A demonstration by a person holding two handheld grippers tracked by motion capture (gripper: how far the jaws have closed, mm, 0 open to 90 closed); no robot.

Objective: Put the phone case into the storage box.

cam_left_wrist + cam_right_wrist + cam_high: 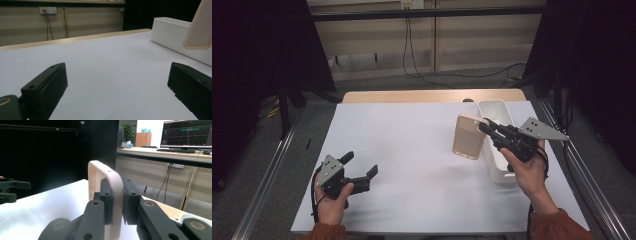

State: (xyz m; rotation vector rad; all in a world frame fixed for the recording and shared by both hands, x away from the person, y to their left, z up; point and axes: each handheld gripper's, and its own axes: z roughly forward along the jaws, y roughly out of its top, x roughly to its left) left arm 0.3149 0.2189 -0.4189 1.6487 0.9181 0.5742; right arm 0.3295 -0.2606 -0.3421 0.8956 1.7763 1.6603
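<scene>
Right claw clamped on lid, left claw empty.

My right gripper [486,126] pinches the rim of the beige lid [468,136], held tilted above the sheet, just beside the white bin [498,165]. My left gripper [361,166] is spread wide, low over the table [412,150], touching nothing, well apart from the lid.

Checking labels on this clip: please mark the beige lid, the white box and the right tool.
beige lid [468,137], high view, on its broad flat face.
white box [497,165], high view, on its outer long wall.
right tool [117,203], right gripper view, between its fingertips, shut on the lid's rim.
</scene>
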